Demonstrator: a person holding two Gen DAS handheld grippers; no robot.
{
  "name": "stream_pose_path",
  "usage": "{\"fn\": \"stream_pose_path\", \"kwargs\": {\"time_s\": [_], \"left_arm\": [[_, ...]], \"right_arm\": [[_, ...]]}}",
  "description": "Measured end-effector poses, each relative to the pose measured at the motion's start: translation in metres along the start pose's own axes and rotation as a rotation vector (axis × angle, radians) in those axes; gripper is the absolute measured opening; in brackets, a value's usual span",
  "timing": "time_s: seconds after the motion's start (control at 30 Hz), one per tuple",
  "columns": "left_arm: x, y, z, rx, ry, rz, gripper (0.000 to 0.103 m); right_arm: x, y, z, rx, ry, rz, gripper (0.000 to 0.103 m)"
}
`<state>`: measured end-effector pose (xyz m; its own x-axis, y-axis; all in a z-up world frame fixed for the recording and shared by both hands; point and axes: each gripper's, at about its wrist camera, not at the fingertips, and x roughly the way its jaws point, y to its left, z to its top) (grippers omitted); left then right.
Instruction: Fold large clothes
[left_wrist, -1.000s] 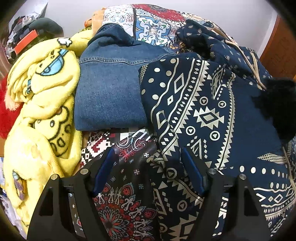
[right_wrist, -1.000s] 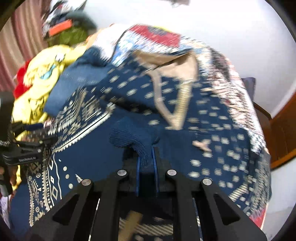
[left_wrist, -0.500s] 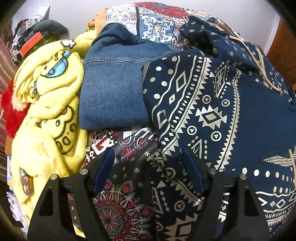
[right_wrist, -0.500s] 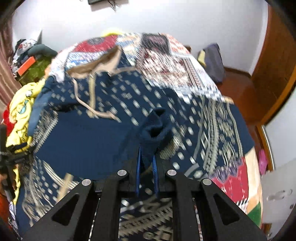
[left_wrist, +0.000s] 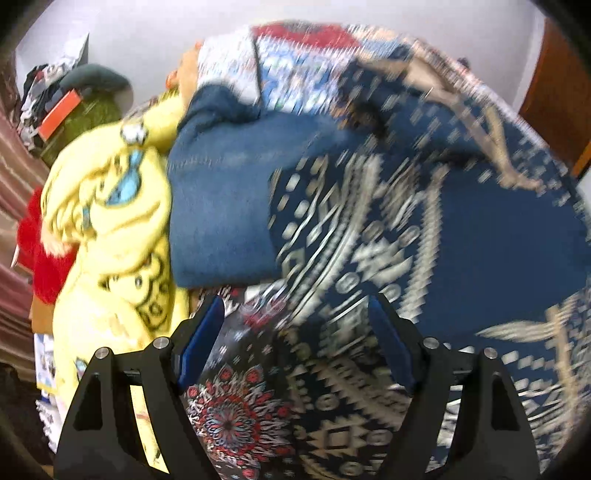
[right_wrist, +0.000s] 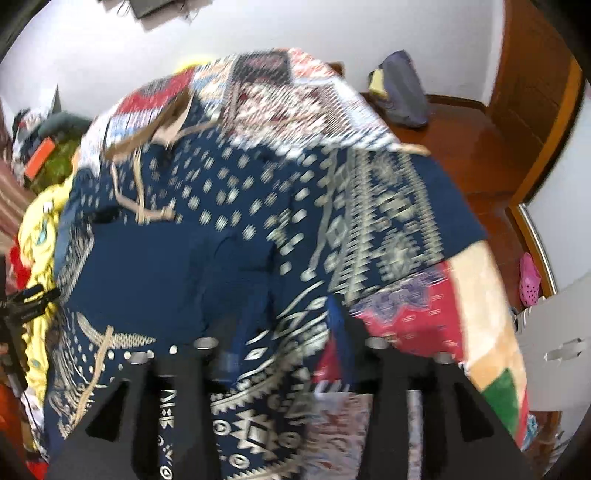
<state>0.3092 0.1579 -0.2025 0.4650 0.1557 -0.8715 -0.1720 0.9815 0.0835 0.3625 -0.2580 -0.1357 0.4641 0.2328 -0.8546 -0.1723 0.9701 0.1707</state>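
White walls and a wooden door frame (right_wrist: 532, 88) surround a bed under a patchwork bedspread (right_wrist: 476, 295), with reddish floor beside it. Spread across the bed lies the navy patterned hoodie (right_wrist: 236, 236), its tan drawstring (right_wrist: 140, 199) trailing over the dotted hood end. Both views are smeared by motion blur. The left gripper (left_wrist: 295, 332) hangs over the hoodie's lower edge, its blue-padded fingers (left_wrist: 201, 341) spread wide and grasping nothing. The right gripper (right_wrist: 280, 332) also has its fingers parted, with hoodie cloth beneath them but nothing pinched. Left of the hoodie rest folded jeans (left_wrist: 221, 206) and a yellow cartoon blanket (left_wrist: 110, 236).
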Motion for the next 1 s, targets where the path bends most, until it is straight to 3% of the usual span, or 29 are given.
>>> {"fn": "stream_pose_path", "kwargs": {"time_s": [0.13, 0.33, 0.63, 0.8, 0.9, 1.0], "left_arm": [[-0.028, -0.017, 0.026, -0.012, -0.087, -0.06, 0.08], [-0.048, -0.059, 0.059, 0.026, -0.192, -0.149, 0.08], [-0.024, -0.113, 0.07, 0.073, -0.182, -0.206, 0.08], [-0.007, -0.12, 0.066, 0.082, -0.152, -0.199, 0.08], [0.001, -0.118, 0.063, 0.082, -0.132, -0.178, 0.08], [0.003, -0.112, 0.058, 0.072, -0.129, -0.165, 0.08]], "right_arm": [[-0.017, -0.03, 0.011, 0.063, -0.059, -0.021, 0.068], [-0.002, -0.09, 0.018, 0.223, -0.059, -0.012, 0.069], [0.07, -0.161, 0.009, 0.537, 0.046, 0.086, 0.069], [0.095, -0.176, 0.016, 0.626, 0.025, 0.108, 0.071], [0.106, -0.182, 0.027, 0.634, 0.003, 0.092, 0.067], [0.113, -0.19, 0.031, 0.687, -0.019, 0.11, 0.049]]}}
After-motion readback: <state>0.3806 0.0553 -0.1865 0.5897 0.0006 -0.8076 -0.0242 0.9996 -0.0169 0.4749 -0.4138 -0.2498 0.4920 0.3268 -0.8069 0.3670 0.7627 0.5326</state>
